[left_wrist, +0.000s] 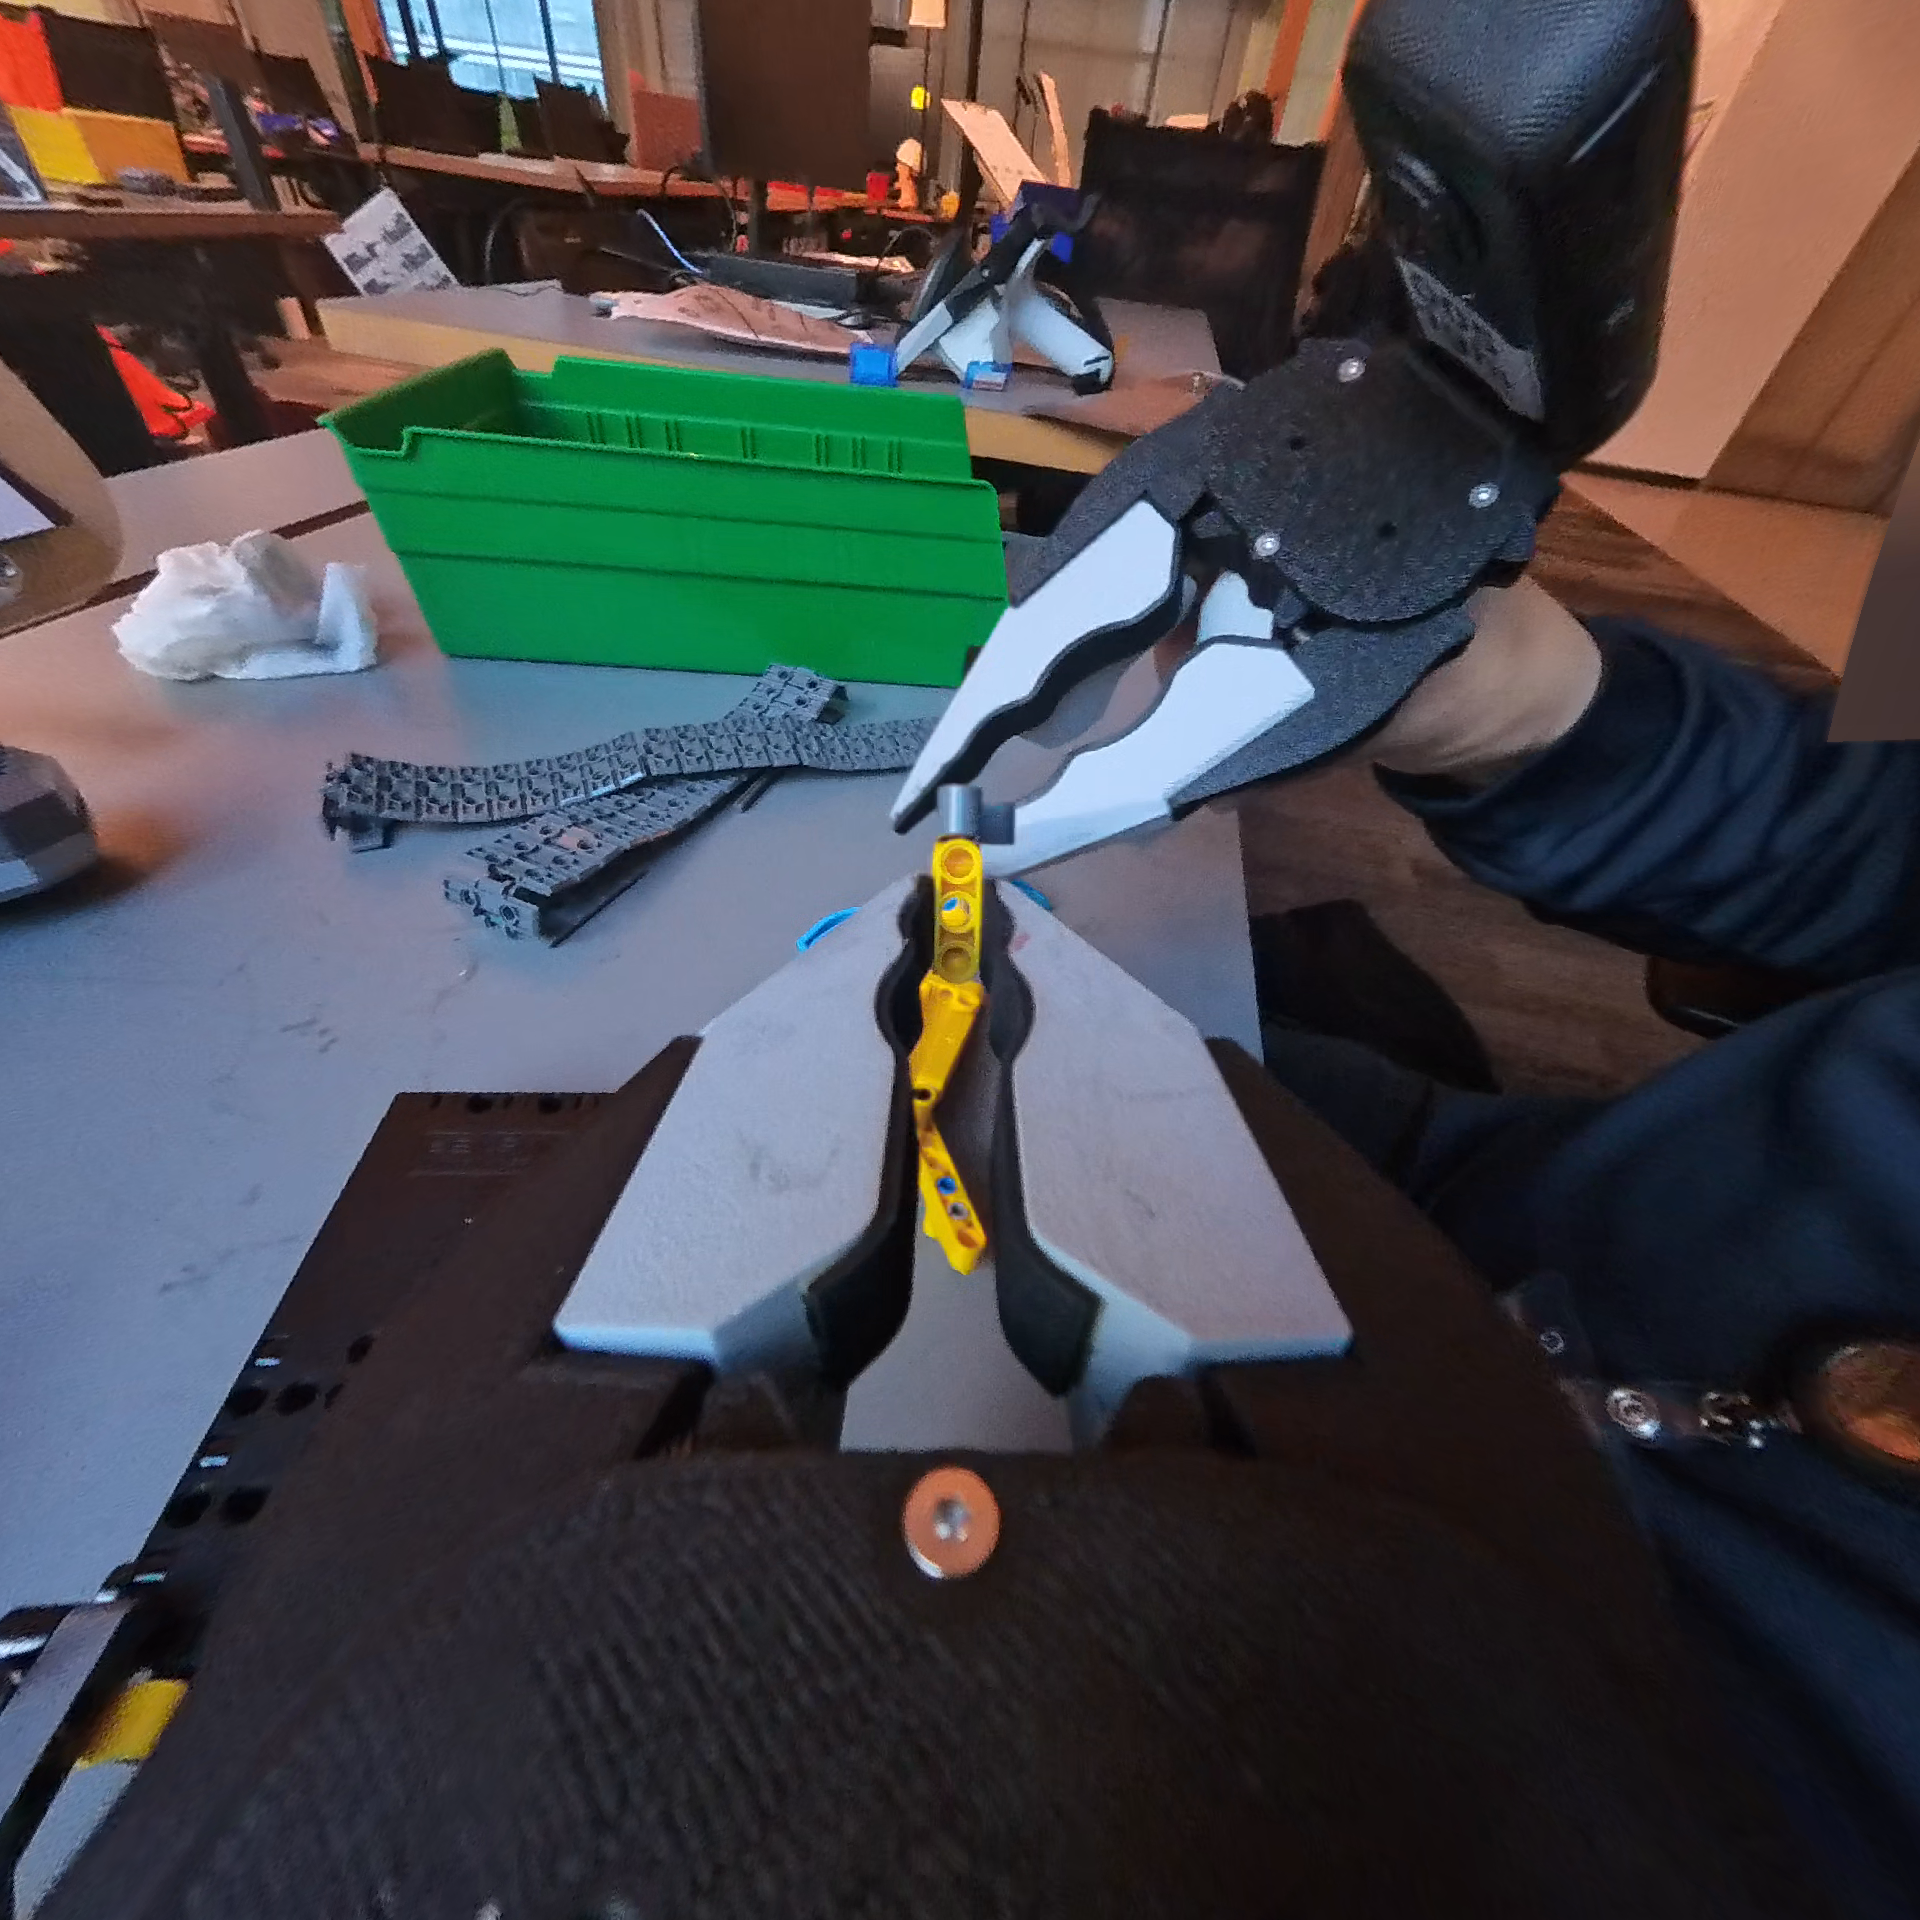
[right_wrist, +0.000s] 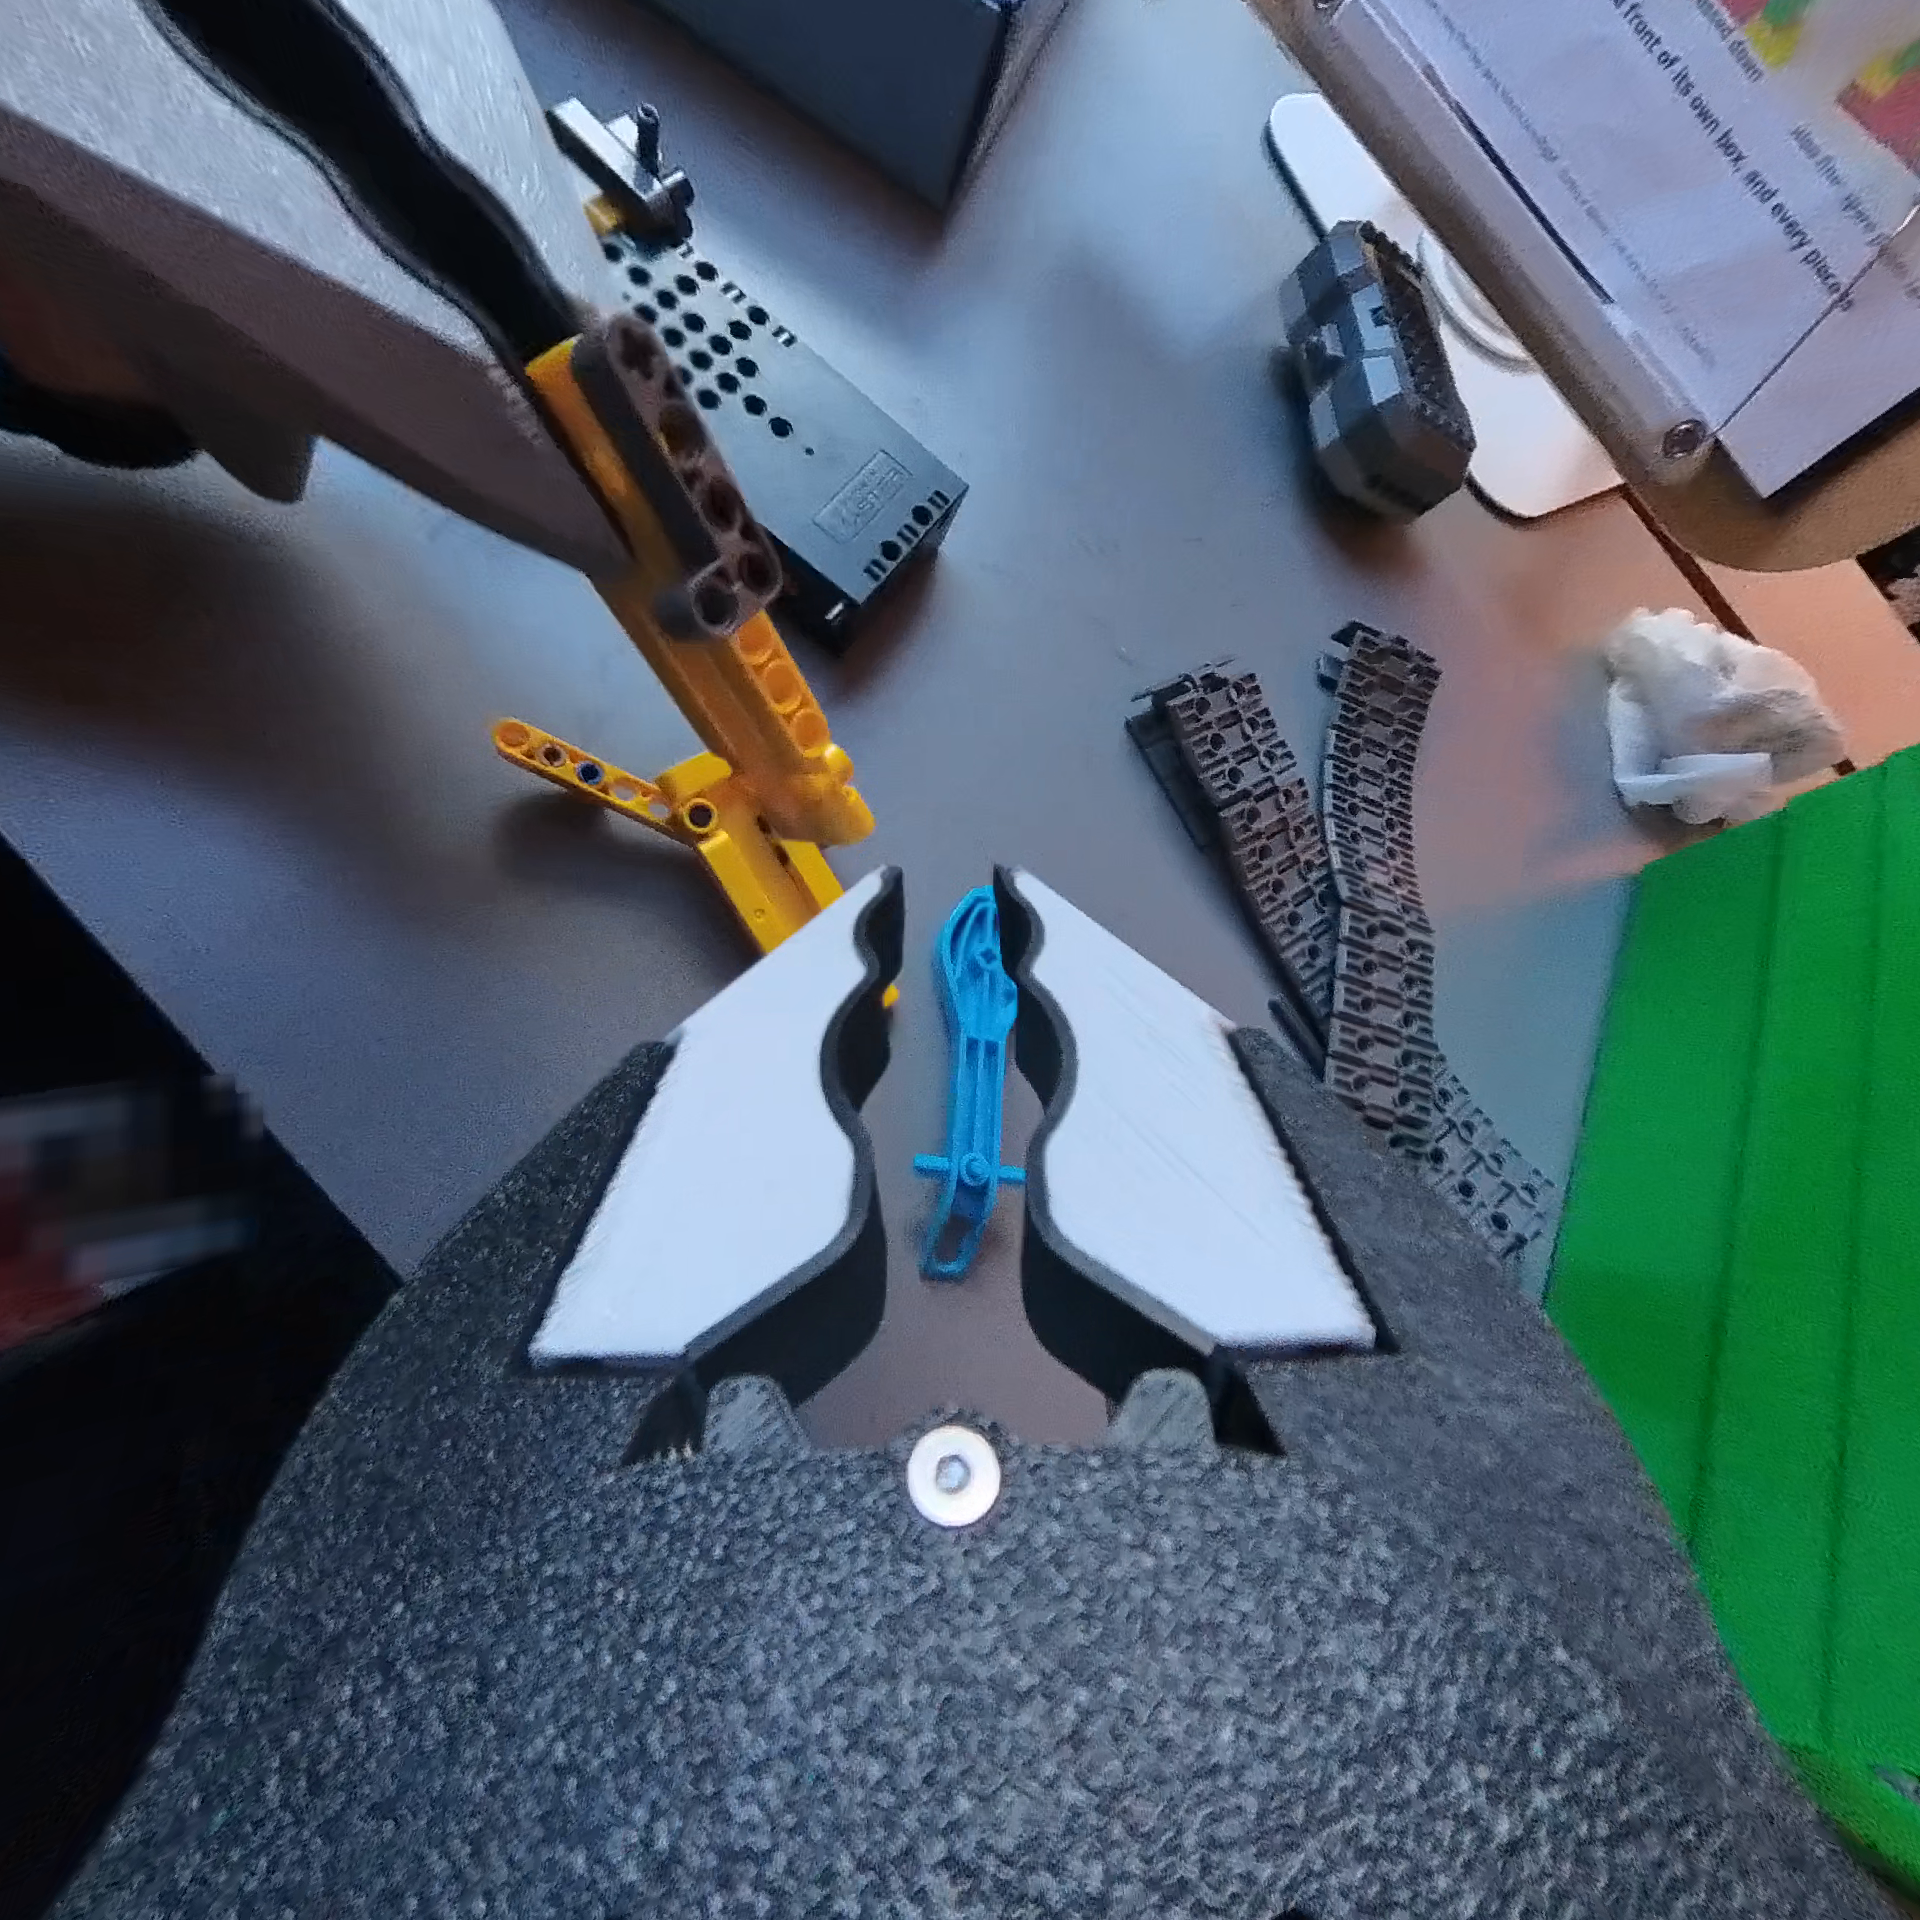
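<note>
My left gripper (left_wrist: 956, 894) is shut on a yellow beam assembly (left_wrist: 943, 1049) and holds it upright, just above the grey table (left_wrist: 208, 1039). In the right wrist view the assembly (right_wrist: 769, 717) carries a dark beam (right_wrist: 675, 457) and a thin yellow arm sticking out sideways. My right gripper (right_wrist: 948, 878) is open and empty, with its tips beside the assembly's end. A small blue part (right_wrist: 971, 1039) lies on the table below its fingers. The left wrist view shows the right gripper (left_wrist: 951, 842) coming in from the upper right, close to the assembly's grey top piece (left_wrist: 971, 810).
Dark track strips (left_wrist: 623, 769) lie mid-table, also in the right wrist view (right_wrist: 1371, 914). A green bin (left_wrist: 675, 540) stands behind them, with crumpled white paper (left_wrist: 244, 623) to its left. A black perforated box (right_wrist: 790, 416) and a grey block (right_wrist: 1371, 374) lie nearby. The table edge runs to the right. The grippers' ends are close to 7 cm from one another.
</note>
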